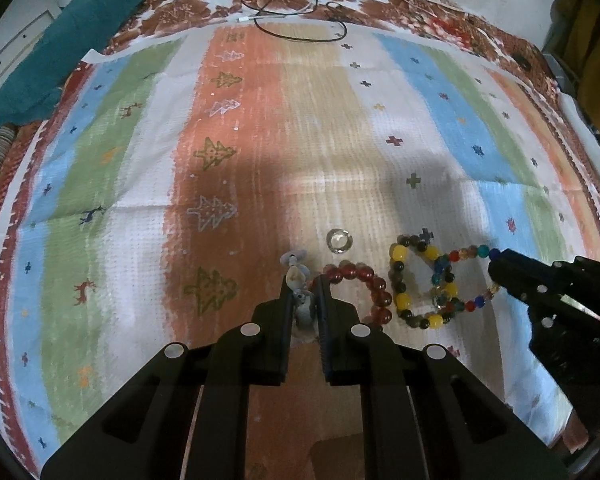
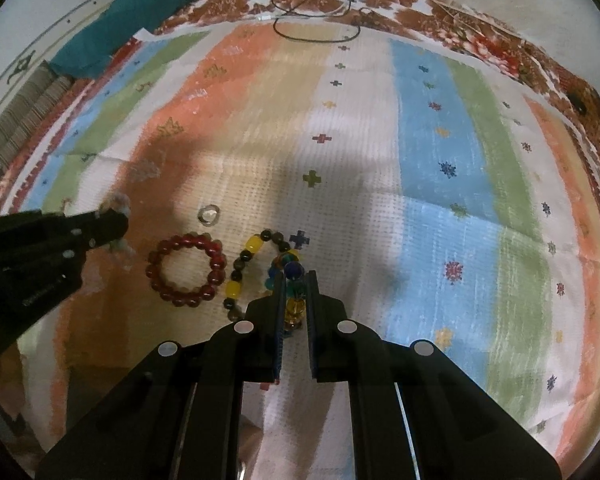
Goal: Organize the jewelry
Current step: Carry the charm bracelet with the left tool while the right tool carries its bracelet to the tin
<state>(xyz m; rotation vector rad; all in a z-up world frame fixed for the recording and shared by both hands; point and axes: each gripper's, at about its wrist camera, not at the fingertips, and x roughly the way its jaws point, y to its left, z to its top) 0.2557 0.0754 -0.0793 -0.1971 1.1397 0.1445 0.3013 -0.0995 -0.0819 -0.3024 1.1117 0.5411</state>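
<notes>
The striped cloth (image 1: 148, 168) covers the surface, which looks more like a bed than a table. It is a soft woven textile with a waffle texture, bands of green, blue, white and orange, and small trees and crosses. It can wrinkle and drag under beads that are pulled across it.

The jewelry lies in the near middle. The yellow and dark bead bracelet (image 1: 404, 280) is a loose loop of round glossy beads on a cord, and the multicolour bead bracelet (image 1: 466, 256) overlaps it on the right. Both look light, floppy and rather slippery, so I judge a hold across one or two beads is best, not on the cord. The right gripper (image 2: 294, 280) is narrow and holds the multicolour bracelet at its right end.

To the left, the red bead bracelet (image 2: 188, 270) forms a neat ring of dark red beads, probably elastic, and it keeps its shape.

The left gripper (image 1: 303, 286) is also nearly closed, on a pale grey ornament (image 1: 296, 276), maybe an earring or a charm; the shape is unclear. It seems small, light and possibly fragile, so a gentle pressure is wise.

Just beyond lies a small clear ring (image 1: 339, 240), hard, smooth and low, difficult to pinch.
</notes>
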